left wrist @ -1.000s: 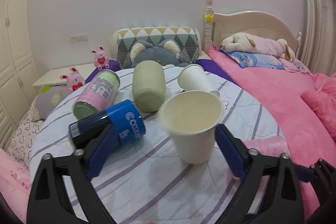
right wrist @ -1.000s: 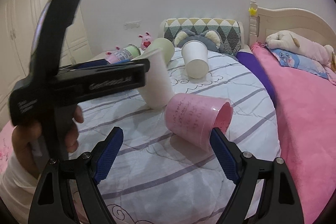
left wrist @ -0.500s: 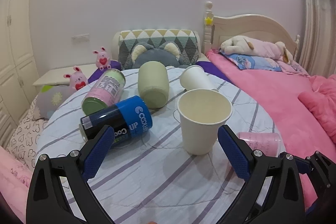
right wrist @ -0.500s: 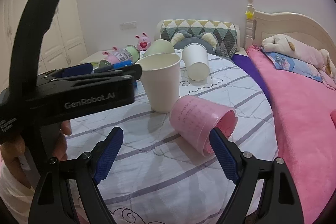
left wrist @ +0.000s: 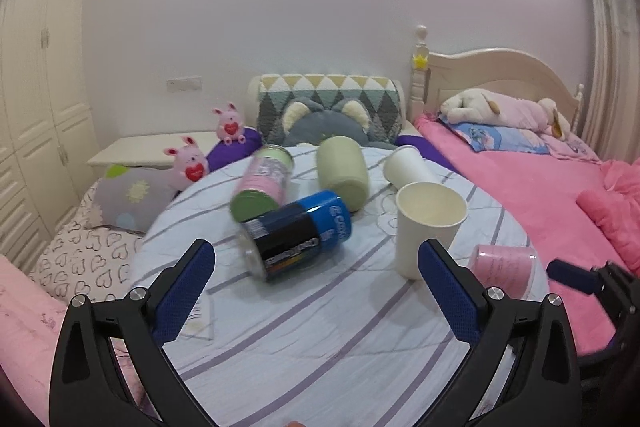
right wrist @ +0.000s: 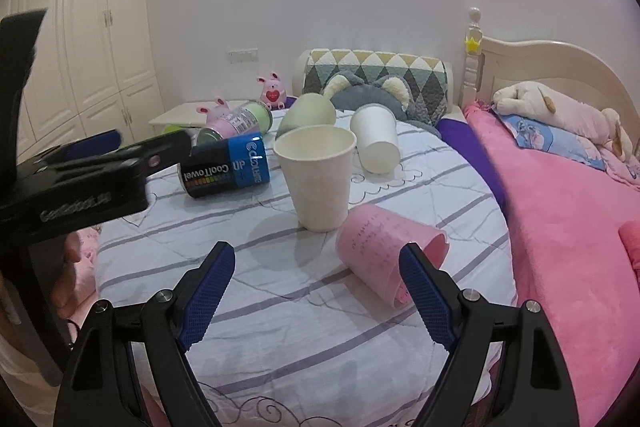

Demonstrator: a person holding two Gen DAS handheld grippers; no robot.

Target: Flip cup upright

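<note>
**Pink cup lying on its side, right claw nearest**

The pink cup (right wrist: 386,247) is lying tipped over on the round counter (right wrist: 280,307) under its striped cloth, with its long axis running across the right wrist view from upper left to lower right and its open mouth facing right, toward the pink bed (right wrist: 568,227). The right claw (right wrist: 316,291) is hovering just in front of it, jaws spread wide and holding nothing; its right finger is overlapping the cup's lower side in the view, so the cup is sitting ahead and to the right of the claw's centre line. The left claw (left wrist: 316,287) is also spread and empty, pointing more toward the blue can (left wrist: 298,235), with the pink cup well off to its right. By this layout the right claw looks the better placed one, needing a small shift rightward to straddle the cup across its body.

A paper cup (right wrist: 318,179) is standing upright just behind the pink one, close enough to be knocked during a lift and turn. Farther back, a second paper cup (right wrist: 376,143), a green cup (right wrist: 310,113) and a pink-labelled can (right wrist: 236,125) are lying on their sides, clear of the approach.
</note>
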